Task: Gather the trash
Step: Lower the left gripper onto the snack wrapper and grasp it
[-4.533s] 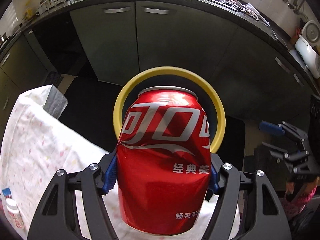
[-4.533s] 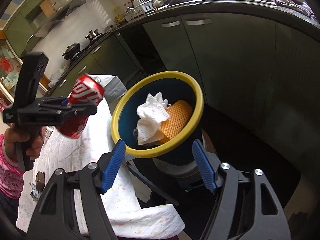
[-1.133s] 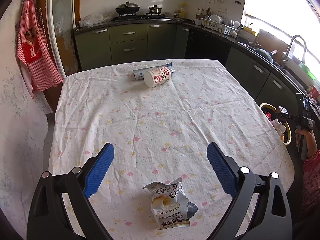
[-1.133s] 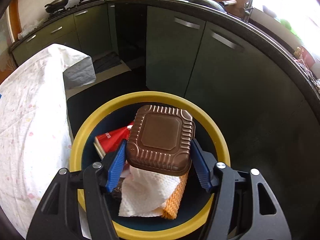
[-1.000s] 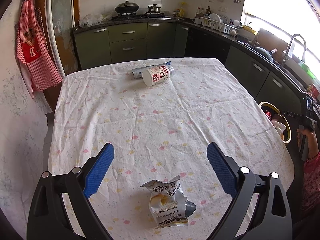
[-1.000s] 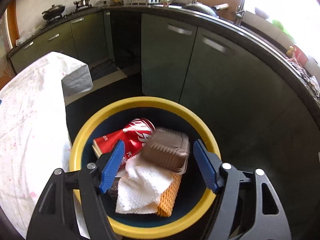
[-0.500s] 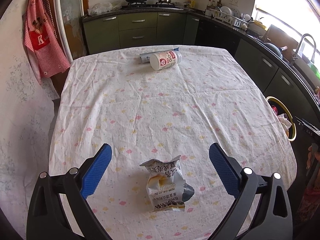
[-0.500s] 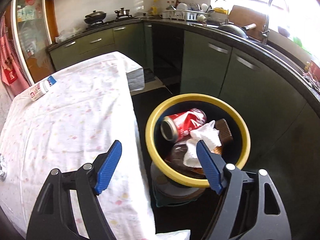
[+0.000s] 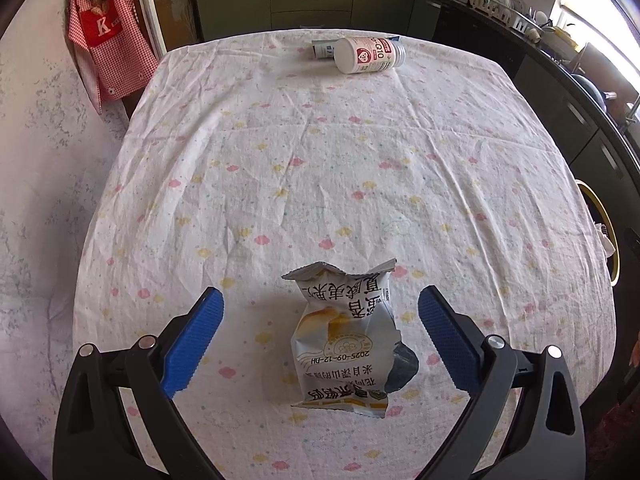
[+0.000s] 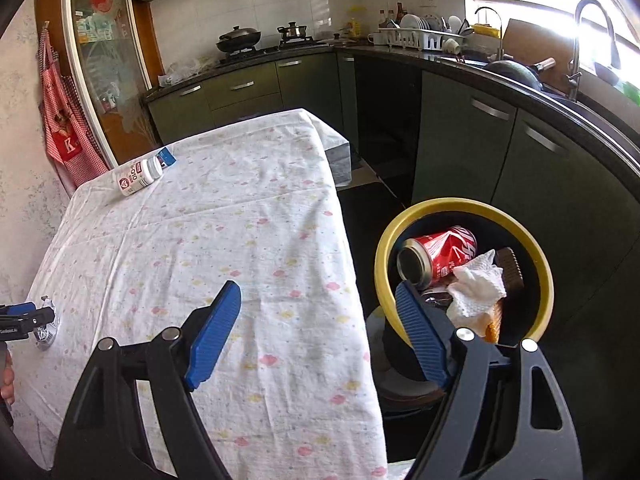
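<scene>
The crumpled snack wrapper (image 9: 344,340) lies on the tablecloth (image 9: 320,160) near its front edge, between the wide-open jaws of the left gripper (image 9: 320,320), whose pads do not touch it. A light, slick packet may slide away or drag the cloth up if the pads close too low. The right gripper (image 10: 316,312), its empty jaws having just opened wider, hangs between table and yellow-rimmed bin (image 10: 546,280). The white bottle (image 9: 370,55) lies at the far end.
</scene>
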